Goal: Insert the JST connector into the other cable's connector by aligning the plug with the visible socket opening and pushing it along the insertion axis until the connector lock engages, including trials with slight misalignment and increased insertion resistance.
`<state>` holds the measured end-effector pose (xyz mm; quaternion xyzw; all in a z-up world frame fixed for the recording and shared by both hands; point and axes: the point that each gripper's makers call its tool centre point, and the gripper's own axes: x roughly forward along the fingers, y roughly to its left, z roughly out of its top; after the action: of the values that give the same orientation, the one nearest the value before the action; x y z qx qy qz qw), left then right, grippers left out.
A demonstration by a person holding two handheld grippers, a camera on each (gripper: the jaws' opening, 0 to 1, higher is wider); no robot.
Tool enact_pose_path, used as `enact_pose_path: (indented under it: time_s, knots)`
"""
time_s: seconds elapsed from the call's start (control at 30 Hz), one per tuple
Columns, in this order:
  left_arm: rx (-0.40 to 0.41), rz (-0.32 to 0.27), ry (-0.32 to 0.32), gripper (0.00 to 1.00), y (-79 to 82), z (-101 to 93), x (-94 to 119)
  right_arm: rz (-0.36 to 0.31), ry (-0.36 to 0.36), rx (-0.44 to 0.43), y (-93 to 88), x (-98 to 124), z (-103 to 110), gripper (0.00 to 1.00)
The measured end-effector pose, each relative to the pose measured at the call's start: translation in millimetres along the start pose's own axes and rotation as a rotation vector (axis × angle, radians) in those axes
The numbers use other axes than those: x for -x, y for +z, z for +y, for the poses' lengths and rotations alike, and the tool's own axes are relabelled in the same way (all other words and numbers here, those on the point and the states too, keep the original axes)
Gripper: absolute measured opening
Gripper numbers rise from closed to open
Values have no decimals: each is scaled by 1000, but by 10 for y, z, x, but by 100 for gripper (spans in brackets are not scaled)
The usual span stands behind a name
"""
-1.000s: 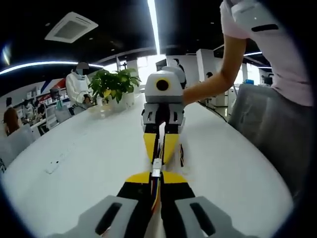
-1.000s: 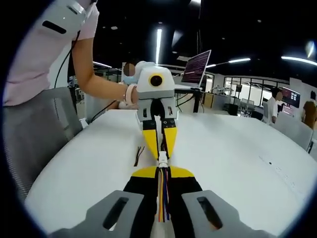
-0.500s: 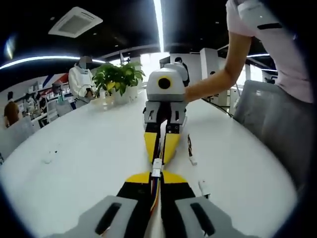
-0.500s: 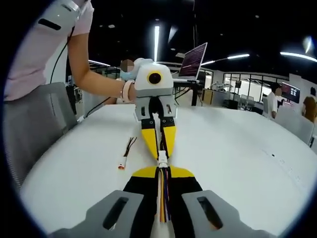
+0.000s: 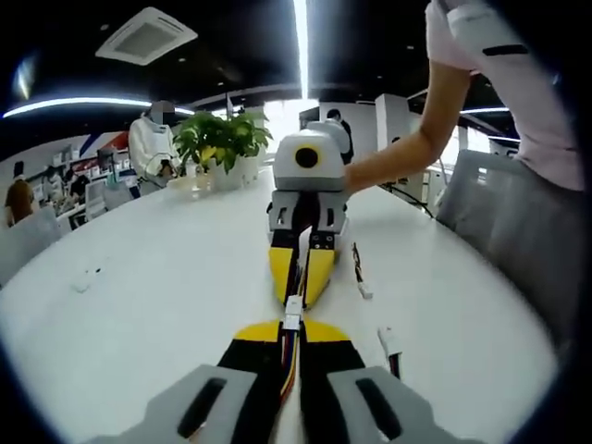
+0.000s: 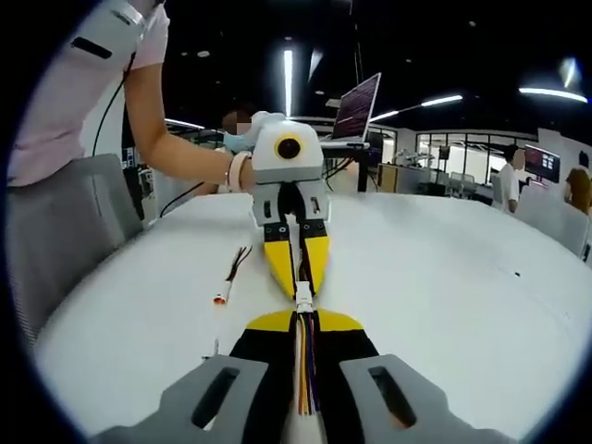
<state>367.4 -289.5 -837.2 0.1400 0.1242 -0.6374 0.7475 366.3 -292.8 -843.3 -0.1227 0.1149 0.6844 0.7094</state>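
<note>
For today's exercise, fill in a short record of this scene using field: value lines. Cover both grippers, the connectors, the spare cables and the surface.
left gripper: shut on a multicoloured cable
right gripper: shut on a multicoloured cable
connectors: white, meeting nose to nose between the two grippers; lock state cannot be told
spare cables: two short leads with white plugs lying loose on the table beside the grippers
table: white, broad
potted plant: green, at the table's far end
laptop: open, in the background

Open office w/ dark ceiling, strip lights, white table, potted plant, laptop.
</note>
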Motion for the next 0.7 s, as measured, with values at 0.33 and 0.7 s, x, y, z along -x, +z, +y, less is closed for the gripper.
enact_pose_path:
  time_s: [0.33,0.7]
  knots:
    - [0,15,8,0,-73,-16,-6,12,-1,-42,-52,-44,-1,4]
    - [23,12,10,1,-78,-60,-4,-2,-9,-83,-95,-5,-65,6]
